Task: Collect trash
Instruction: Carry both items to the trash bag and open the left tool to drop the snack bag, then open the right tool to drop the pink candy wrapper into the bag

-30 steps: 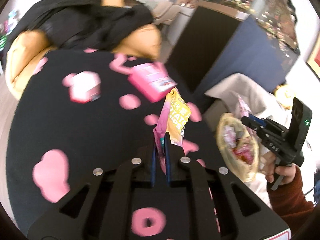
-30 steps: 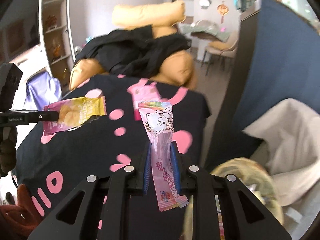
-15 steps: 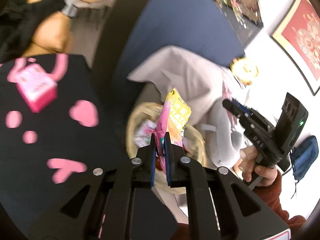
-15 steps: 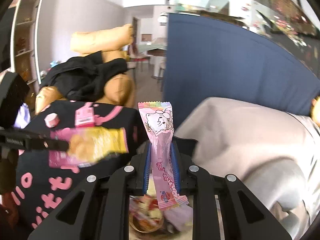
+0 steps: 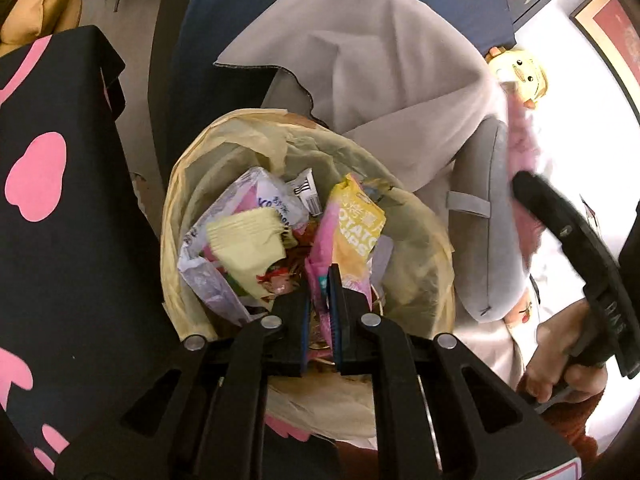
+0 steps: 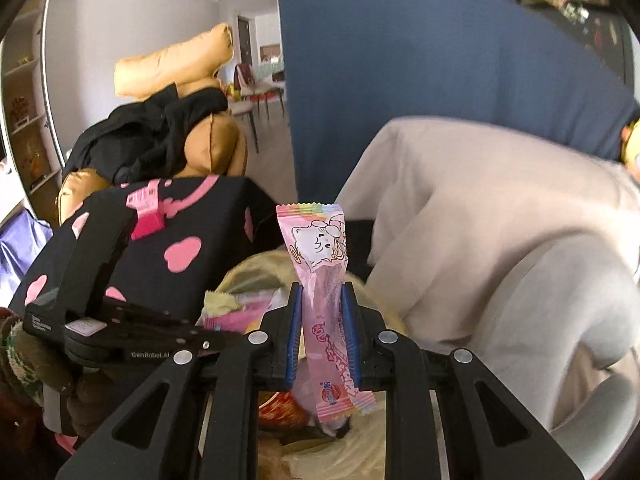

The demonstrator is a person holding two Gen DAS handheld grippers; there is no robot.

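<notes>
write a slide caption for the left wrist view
Left tool grips a yellow chip bag above the lined trash bin, already full of wrappers.

Left gripper [image 5: 320, 280] pinches chip packet [image 5: 354, 232] above trash bag [image 5: 404, 276].

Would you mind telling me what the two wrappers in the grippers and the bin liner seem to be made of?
Chip packet: thin plastic film, printed yellow and pink, creased, faintly shiny.
Pink candy wrapper: glossy plastic film, judging by its crimped serrated ends and printed cartoon.
Bin liner: thin, translucent yellowish plastic, wrinkled and draped loosely over the rim.
</notes>
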